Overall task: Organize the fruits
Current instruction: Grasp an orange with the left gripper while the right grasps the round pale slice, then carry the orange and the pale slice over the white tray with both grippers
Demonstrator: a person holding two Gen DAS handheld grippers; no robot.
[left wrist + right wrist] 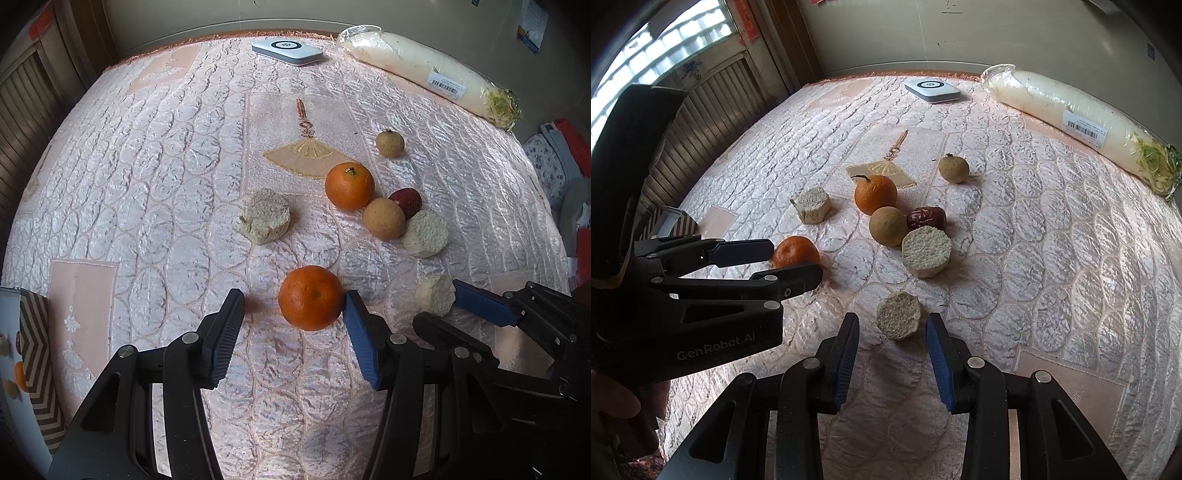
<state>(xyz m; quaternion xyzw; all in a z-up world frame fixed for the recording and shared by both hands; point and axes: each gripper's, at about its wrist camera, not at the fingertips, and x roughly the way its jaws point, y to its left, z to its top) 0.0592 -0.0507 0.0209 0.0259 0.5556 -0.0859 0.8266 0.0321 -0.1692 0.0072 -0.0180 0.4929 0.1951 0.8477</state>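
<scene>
- Pink quilted cloth covered the desk (147,166), which ran back to a plain wall. A wrapped white radish (424,70) and a flat white device (287,51) lay along the far edge.
- The left tongs (291,301) pointed steeply down with the near orange (311,297) at their tips. That orange sat on the cloth, off-centre in the gap. The blue pad on the right touched its side, while the black finger on the left stood well clear of it.
- So the left tongs were open, around the fruit but not gripping it.
- The right tongs (892,323) were also open. A pale crumbly chunk (898,315) lay on the cloth between their tips, with a sliver of cloth showing on each side of it.
- The near orange was round, so no long axis governed the grasp. What counted was its sideways offset. In my judgement, the left tongs would need to shift slightly right before closing, or the orange might roll away.
- The left hand was plainly nearer that orange, and the right hand was nearer the chunk.
- Further back, a second orange (349,185), a tan round fruit (384,223) and a red date (406,201) sat clustered, well apart from both tongs.
- A chevron-patterned box (33,350) stood at the left edge, a likely place for the fruit.
</scene>
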